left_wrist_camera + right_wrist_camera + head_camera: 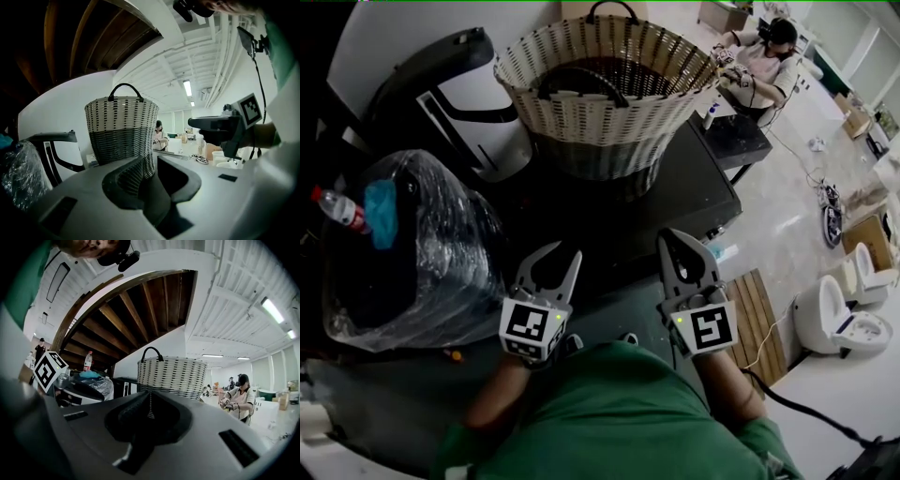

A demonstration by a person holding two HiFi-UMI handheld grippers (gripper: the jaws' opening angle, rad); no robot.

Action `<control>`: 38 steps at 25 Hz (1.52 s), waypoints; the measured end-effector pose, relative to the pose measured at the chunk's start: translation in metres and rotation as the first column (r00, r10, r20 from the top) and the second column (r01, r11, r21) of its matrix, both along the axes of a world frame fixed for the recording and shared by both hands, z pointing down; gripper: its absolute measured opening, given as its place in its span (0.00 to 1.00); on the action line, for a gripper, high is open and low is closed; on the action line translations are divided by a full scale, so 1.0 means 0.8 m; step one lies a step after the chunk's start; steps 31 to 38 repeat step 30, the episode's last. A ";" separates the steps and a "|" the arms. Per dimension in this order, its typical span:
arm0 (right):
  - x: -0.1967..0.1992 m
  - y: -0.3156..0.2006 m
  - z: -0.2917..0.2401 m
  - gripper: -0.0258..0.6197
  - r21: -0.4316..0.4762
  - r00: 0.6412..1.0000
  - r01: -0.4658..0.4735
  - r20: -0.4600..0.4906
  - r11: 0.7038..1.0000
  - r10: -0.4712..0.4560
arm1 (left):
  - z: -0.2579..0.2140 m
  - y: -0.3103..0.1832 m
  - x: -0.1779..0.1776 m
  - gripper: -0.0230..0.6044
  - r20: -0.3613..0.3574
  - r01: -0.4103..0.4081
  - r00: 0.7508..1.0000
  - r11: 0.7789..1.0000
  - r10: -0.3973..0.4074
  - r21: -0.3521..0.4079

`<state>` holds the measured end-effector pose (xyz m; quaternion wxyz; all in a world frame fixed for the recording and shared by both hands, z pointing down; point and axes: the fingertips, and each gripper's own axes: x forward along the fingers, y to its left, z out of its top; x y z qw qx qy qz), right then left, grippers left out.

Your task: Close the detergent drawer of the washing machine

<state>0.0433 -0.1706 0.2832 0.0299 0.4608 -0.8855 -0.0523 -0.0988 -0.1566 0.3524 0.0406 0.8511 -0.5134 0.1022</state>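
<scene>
Both empty: left gripper (565, 251) had jaws apart, right gripper (675, 242) jaws together; detergent drawer wasn't in any view, though I judged it light rigid plastic, best pushed flat on its front face.

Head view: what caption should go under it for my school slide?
Open left gripper and shut right gripper side by side before a woven basket on a dark top.

Washing machine (684, 187) seen steeply from above, dark flat top with squared corners, standing level at the frame's centre, front face out of sight below its near edge, detergent drawer hidden, open or closed impossible to tell
</scene>
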 end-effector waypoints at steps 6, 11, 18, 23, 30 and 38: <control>0.009 -0.003 0.006 0.09 -0.015 1.000 0.020 0.005 1.000 -0.020 | 0.002 0.001 0.012 0.21 0.003 0.007 1.000 1.000 -0.007 -0.009; 0.017 -0.004 0.013 0.09 -0.027 1.000 0.028 0.011 0.999 -0.028 | 0.004 0.004 0.018 0.21 0.021 0.026 0.999 0.999 -0.025 -0.023; 0.032 -0.008 0.019 0.09 -0.040 0.999 0.046 0.026 0.998 -0.045 | 0.009 0.006 0.033 0.21 0.070 0.036 0.997 0.999 -0.034 -0.029; 0.040 -0.010 0.025 0.09 -0.049 0.997 0.063 0.035 0.997 -0.061 | 0.016 0.008 0.046 0.21 0.053 0.038 0.998 0.998 -0.035 -0.057; 0.053 -0.010 0.029 0.09 -0.054 0.996 0.086 0.033 0.995 -0.084 | 0.021 0.007 0.061 0.21 0.086 0.054 0.995 0.996 -0.048 -0.068; 0.053 -0.010 0.029 0.09 -0.054 0.996 0.086 0.033 0.995 -0.084 | 0.021 0.007 0.061 0.21 0.086 0.054 0.995 0.996 -0.048 -0.068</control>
